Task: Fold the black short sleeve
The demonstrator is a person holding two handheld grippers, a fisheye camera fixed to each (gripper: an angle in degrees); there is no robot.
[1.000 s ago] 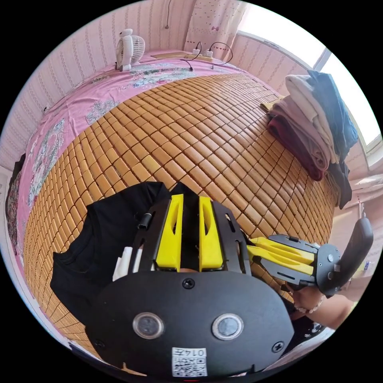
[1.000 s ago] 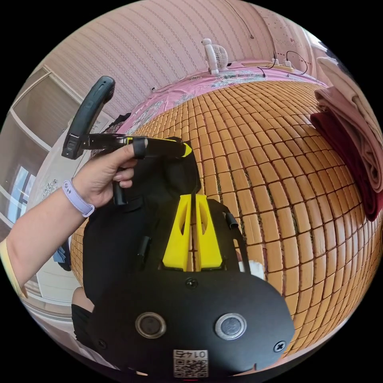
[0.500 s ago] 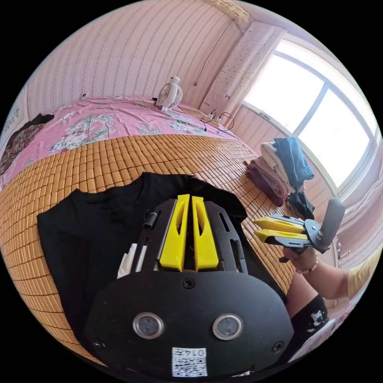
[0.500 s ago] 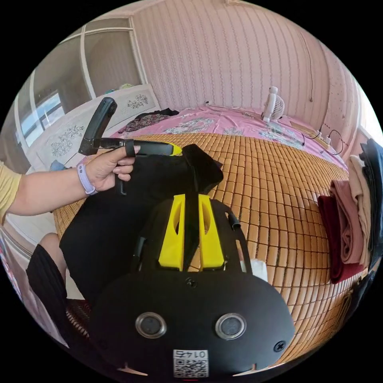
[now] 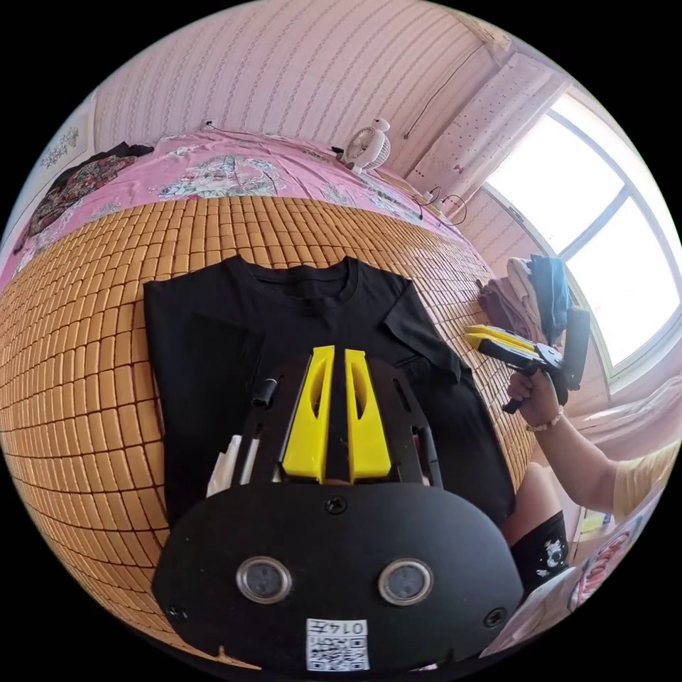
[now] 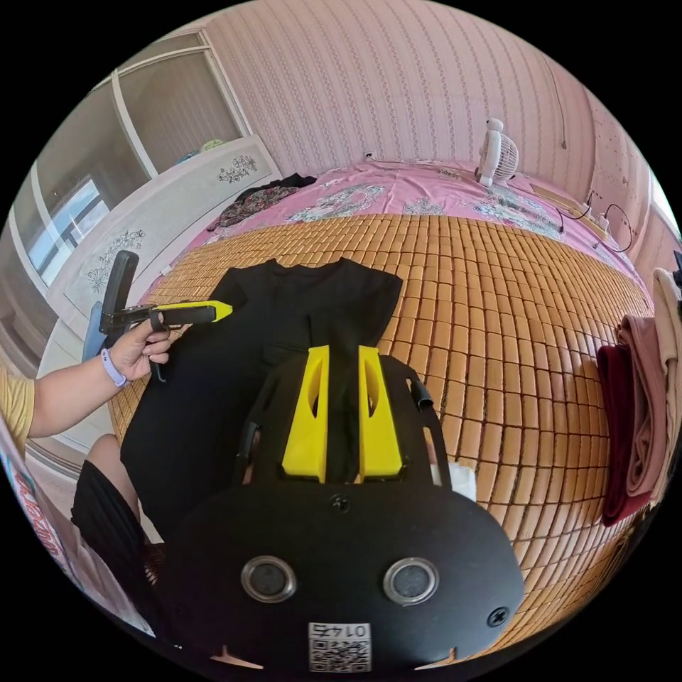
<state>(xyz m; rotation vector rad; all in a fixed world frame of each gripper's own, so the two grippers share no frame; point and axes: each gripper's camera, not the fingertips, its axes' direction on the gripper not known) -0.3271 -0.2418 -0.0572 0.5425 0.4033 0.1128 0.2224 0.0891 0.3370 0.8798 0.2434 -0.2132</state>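
The black short-sleeve shirt (image 5: pixel 284 312) lies spread flat on the bamboo mat (image 5: pixel 85 355), collar toward the far side. In the left gripper view one sleeve sticks out toward the right gripper (image 5: pixel 474 338), which a hand holds off that side of the shirt with its jaws a little apart and nothing in them. My left gripper (image 5: pixel 339 352) hovers over the shirt's lower half with its jaws nearly together and empty. In the right gripper view the shirt (image 6: pixel 298 298) lies ahead of the right gripper (image 6: pixel 344 349), and a hand holds the left gripper (image 6: pixel 217 310) at the shirt's left side.
A stack of folded clothes (image 5: pixel 529 291) (image 6: pixel 639 398) sits at the mat's window-side edge. A small white fan (image 5: pixel 369 145) (image 6: pixel 497 153) stands on the pink sheet (image 5: pixel 213 170) beyond the mat. A dark patterned garment (image 6: pixel 256 199) lies at the bed's far corner. The person's legs are at the near edge.
The shirt was held up and bunched between the grippers; now it lies spread flat on the mat. Both grippers have let go and drawn back to its two sides.
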